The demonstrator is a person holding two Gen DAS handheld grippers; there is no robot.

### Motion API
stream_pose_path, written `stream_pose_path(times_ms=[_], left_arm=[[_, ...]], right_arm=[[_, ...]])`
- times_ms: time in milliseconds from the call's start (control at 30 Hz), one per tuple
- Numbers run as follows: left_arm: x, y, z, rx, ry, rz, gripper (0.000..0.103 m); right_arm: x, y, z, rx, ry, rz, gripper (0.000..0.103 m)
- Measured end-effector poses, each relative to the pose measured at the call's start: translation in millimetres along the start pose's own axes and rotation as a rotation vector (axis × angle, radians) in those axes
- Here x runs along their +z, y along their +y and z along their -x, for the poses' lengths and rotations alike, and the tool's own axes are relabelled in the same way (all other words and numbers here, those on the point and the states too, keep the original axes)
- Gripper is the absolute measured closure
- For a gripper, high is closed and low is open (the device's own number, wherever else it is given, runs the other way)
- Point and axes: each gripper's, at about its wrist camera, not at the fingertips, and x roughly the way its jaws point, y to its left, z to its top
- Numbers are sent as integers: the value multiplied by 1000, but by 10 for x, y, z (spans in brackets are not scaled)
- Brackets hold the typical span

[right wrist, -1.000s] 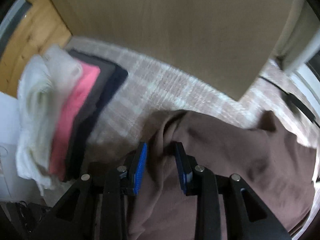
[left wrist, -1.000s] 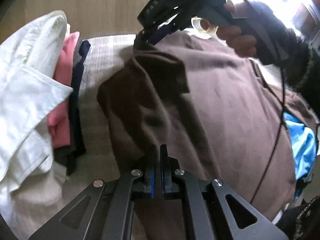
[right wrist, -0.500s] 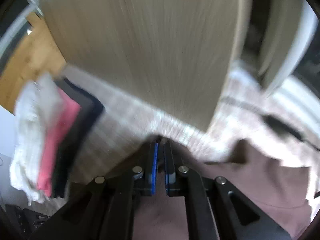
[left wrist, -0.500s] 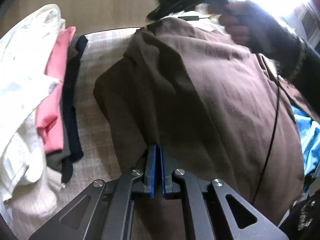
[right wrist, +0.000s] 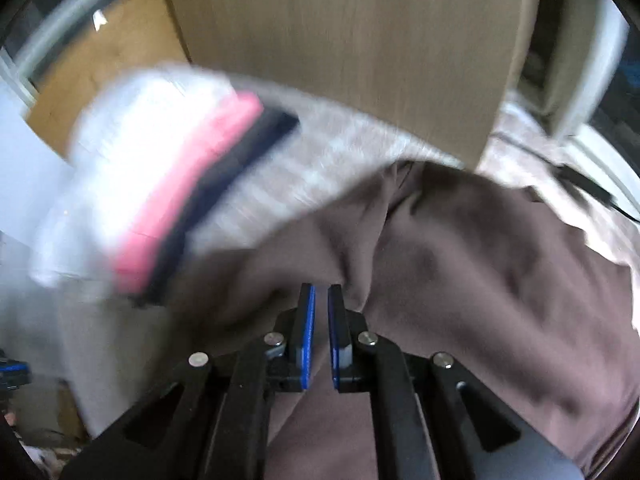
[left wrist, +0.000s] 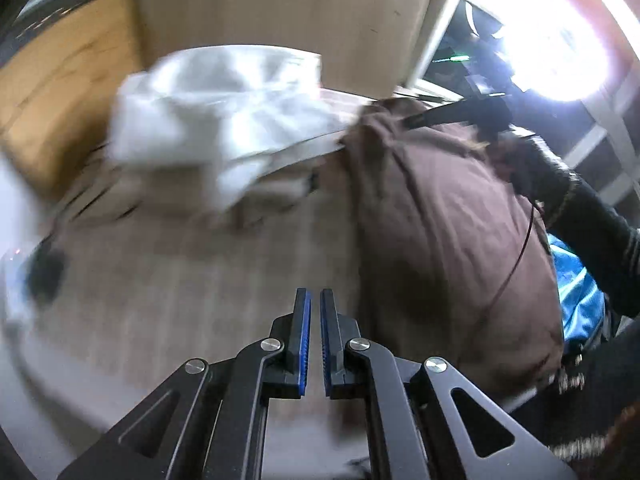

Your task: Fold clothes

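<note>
Brown garment (right wrist: 460,264) lies creased and bunched, its edge lifted.

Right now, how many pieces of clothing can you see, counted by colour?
Brown: 1, the large brown garment
White: 1, the white garment on top of the pile; blur may hide more
Pink: 1, the pink garment
Dark: 1, the dark garment, maybe two layers
Blue: 1, the blue cloth
Total: 5

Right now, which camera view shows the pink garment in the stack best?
The right wrist view. There the pink garment shows as a blurred band between the white clothes and a dark garment. In the left wrist view only the white clothes of that stack can be made out; no pink shows.
</note>
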Motion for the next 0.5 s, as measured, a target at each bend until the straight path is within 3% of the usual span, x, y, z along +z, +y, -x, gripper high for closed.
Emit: stream_pose_path(times_ms=[100,167,233,267,333,433,500], left_arm=[[-372,104,309,14,15,57,98],[-553,104,333,-18,27,80,92],[-637,-10,144,-84,44,84,92],[-679,-67,49,-117,52,86,92],[-706,-215,-168,-182,63,77,92],[-708,-491,-517,-285,77,40,92],[-755,-598,-653,-268,99,7,92]], right_arm=[[-220,63,854,54,-89,-25,95],[-359,121,1354,67,-140,-33,85],[-528,192,1899,64,-192,-38,60],[-627,219,2135,55,-219,-40,59],[-885,259,2383,25,-257,-42,59],[-1236,420,2367,-23,-220,-17,59],[-1384,533,2163,-22,-165,3,59]])
